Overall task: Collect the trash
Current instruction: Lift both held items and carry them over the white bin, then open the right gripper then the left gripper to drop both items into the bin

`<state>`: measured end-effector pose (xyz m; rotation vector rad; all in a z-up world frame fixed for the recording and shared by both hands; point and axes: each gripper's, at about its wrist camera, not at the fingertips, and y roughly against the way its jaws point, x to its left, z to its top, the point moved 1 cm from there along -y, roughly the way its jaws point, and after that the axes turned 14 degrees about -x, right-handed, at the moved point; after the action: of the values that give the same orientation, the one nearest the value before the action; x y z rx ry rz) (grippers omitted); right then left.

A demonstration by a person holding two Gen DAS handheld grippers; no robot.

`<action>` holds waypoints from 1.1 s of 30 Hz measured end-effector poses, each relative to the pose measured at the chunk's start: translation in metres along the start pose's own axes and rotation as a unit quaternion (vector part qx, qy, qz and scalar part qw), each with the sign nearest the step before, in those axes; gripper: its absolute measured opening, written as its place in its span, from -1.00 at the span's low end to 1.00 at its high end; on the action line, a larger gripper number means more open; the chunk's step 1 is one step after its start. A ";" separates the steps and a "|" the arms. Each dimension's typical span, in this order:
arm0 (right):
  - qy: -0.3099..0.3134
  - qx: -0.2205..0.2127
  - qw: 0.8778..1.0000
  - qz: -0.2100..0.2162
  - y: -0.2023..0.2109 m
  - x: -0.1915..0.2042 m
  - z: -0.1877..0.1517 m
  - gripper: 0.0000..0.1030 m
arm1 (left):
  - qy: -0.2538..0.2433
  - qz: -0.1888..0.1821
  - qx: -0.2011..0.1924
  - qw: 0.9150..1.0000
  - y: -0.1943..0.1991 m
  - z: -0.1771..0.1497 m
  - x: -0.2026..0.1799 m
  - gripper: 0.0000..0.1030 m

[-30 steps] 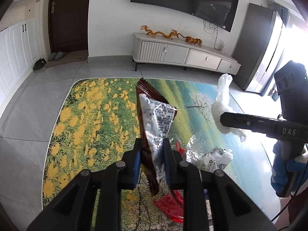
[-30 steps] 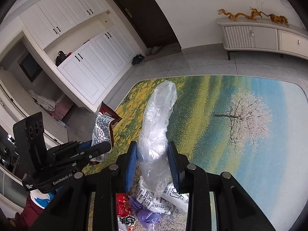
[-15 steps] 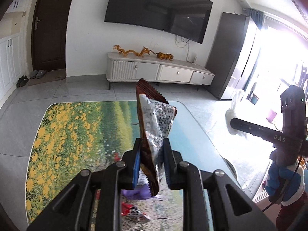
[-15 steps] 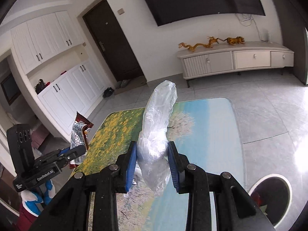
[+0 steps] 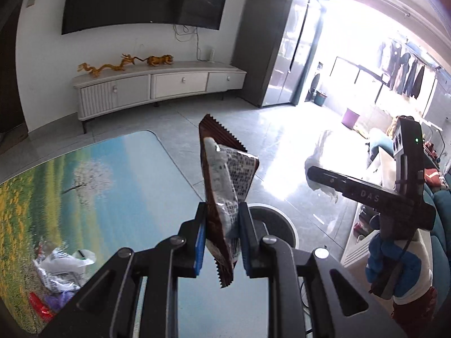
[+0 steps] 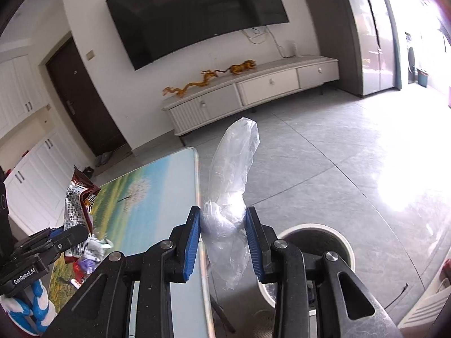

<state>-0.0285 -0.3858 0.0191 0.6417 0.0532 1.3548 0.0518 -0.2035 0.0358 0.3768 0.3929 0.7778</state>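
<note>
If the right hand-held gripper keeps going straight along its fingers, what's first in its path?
Probably bare floor tiles beyond the table edge; nothing nearer shows ahead of the right hand-held gripper except its own clear plastic bag. Depth is uncertain.

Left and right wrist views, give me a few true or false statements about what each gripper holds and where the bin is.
1. The left gripper is shut on a brown snack wrapper. True.
2. The right gripper is open. False: its jaws pinch a clear plastic bag.
3. A round bin stands on the floor beside the table. True.
4. No trash is left on the table. False: crumpled wrappers lie on it.
</note>
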 end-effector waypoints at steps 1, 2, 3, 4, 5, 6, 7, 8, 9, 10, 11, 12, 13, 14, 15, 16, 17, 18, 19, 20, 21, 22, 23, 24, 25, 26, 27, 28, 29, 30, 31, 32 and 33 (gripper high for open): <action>-0.007 0.005 1.000 -0.013 -0.004 -0.012 -0.002 -0.42 | -0.005 -0.006 0.011 1.000 -0.014 -0.001 -0.008 -0.62; -0.014 0.010 1.000 -0.024 -0.007 -0.024 -0.004 -0.42 | -0.009 -0.010 0.022 1.000 -0.028 -0.004 -0.014 -0.62; -0.022 0.015 0.999 -0.032 -0.012 -0.035 -0.007 -0.42 | -0.012 -0.015 0.034 0.999 -0.042 -0.006 -0.021 -0.62; -0.032 0.021 0.998 -0.039 -0.016 -0.048 -0.011 -0.42 | -0.012 -0.021 0.045 0.999 -0.056 -0.009 -0.027 -0.62; -0.040 0.028 0.998 -0.047 -0.021 -0.059 -0.014 -0.42 | -0.012 -0.026 0.056 0.998 -0.070 -0.012 -0.033 -0.62; -0.045 0.036 0.997 -0.053 -0.026 -0.070 -0.018 -0.41 | -0.013 -0.029 0.067 0.997 -0.083 -0.014 -0.039 -0.62; -0.049 0.044 0.996 -0.058 -0.033 -0.078 -0.021 -0.40 | -0.014 -0.032 0.077 0.996 -0.097 -0.017 -0.044 -0.62; -0.054 0.051 0.995 -0.062 -0.039 -0.089 -0.025 -0.38 | -0.016 -0.034 0.087 0.996 -0.110 -0.020 -0.048 -0.62; -0.057 0.059 0.994 -0.066 -0.045 -0.096 -0.028 -0.38 | -0.016 -0.036 0.097 0.995 -0.123 -0.023 -0.052 -0.62; -0.061 0.066 0.993 -0.070 -0.050 -0.104 -0.031 -0.38 | -0.015 -0.039 0.107 0.993 -0.136 -0.027 -0.055 -0.62; -0.065 0.073 0.992 -0.073 -0.056 -0.112 -0.035 -0.38 | -0.016 -0.042 0.117 0.992 -0.148 -0.029 -0.061 -0.61; -0.070 0.080 0.991 -0.076 -0.058 -0.119 -0.041 -0.38 | -0.019 -0.043 0.126 0.991 -0.159 -0.032 -0.065 -0.61; -0.075 0.086 0.990 -0.079 -0.063 -0.126 -0.044 -0.38 | -0.021 -0.045 0.135 0.990 -0.170 -0.035 -0.069 -0.61; -0.079 0.093 0.989 -0.082 -0.068 -0.131 -0.048 -0.33 | -0.022 -0.048 0.144 0.988 -0.179 -0.039 -0.073 -0.59; -0.082 0.100 0.988 -0.087 -0.072 -0.136 -0.052 -0.28 | -0.021 -0.052 0.152 0.987 -0.189 -0.043 -0.076 -0.56; -0.085 0.106 0.986 -0.092 -0.076 -0.142 -0.055 -0.20 | -0.020 -0.055 0.158 0.986 -0.197 -0.046 -0.080 -0.56; -0.089 0.109 0.985 -0.096 -0.078 -0.147 -0.058 -0.13 | -0.018 -0.059 0.165 0.984 -0.206 -0.048 -0.082 -0.56; -0.093 0.112 0.985 -0.097 -0.079 -0.151 -0.061 -0.09 | -0.014 -0.064 0.173 0.983 -0.214 -0.050 -0.085 -0.56; -0.098 0.115 0.983 -0.100 -0.079 -0.155 -0.065 -0.01 | -0.010 -0.068 0.179 0.981 -0.221 -0.052 -0.087 -0.51; -0.101 0.117 0.982 -0.105 -0.078 -0.157 -0.068 0.02 | -0.006 -0.070 0.185 0.980 -0.227 -0.054 -0.091 -0.49; -0.104 0.118 0.982 -0.108 -0.078 -0.161 -0.069 0.02 | -0.001 -0.074 0.189 0.979 -0.232 -0.055 -0.091 -0.44; -0.107 0.118 0.981 -0.110 -0.078 -0.164 -0.071 0.03 | 0.006 -0.080 0.193 0.978 -0.237 -0.056 -0.093 -0.38; -0.111 0.118 0.980 -0.113 -0.077 -0.166 -0.072 0.03 | 0.011 -0.085 0.196 0.977 -0.241 -0.058 -0.095 -0.32; -0.113 0.118 0.980 -0.115 -0.076 -0.170 -0.072 0.03 | 0.015 -0.088 0.198 0.976 -0.241 -0.061 -0.096 -0.14; -0.115 0.116 0.979 -0.118 -0.075 -0.171 -0.072 0.03 | 0.017 -0.088 0.198 0.976 -0.243 -0.061 -0.098 0.01; -0.118 0.114 0.979 -0.120 -0.072 -0.173 -0.071 0.03 | 0.019 -0.089 0.196 0.976 -0.244 -0.062 -0.098 0.02; -0.121 0.112 0.979 -0.122 -0.069 -0.176 -0.070 0.03 | 0.022 -0.092 0.196 0.976 -0.245 -0.062 -0.099 0.02; -0.122 0.109 0.979 -0.124 -0.066 -0.177 -0.069 0.03 | 0.024 -0.093 0.196 0.976 -0.244 -0.063 -0.099 0.02; -0.124 0.106 0.978 -0.127 -0.063 -0.178 -0.068 0.03 | 0.024 -0.092 0.195 0.976 -0.243 -0.064 -0.102 0.02; -0.125 0.103 0.978 -0.128 -0.060 -0.179 -0.066 0.03 | 0.022 -0.090 0.192 0.977 -0.242 -0.064 -0.104 0.02; -0.126 0.099 0.979 -0.129 -0.057 -0.179 -0.064 0.03 | 0.021 -0.087 0.188 0.978 -0.239 -0.063 -0.104 0.02; -0.127 0.096 0.979 -0.129 -0.053 -0.179 -0.062 0.03 | 0.019 -0.084 0.182 0.980 -0.232 -0.062 -0.099 0.02; -0.125 0.091 0.979 -0.129 -0.051 -0.180 -0.061 0.03 | 0.017 -0.079 0.175 0.981 -0.228 -0.059 -0.099 0.02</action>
<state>-0.0507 -0.5299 -0.1127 0.9242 0.0565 1.0172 0.0956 -0.4146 -0.1009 0.6543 0.5870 0.5593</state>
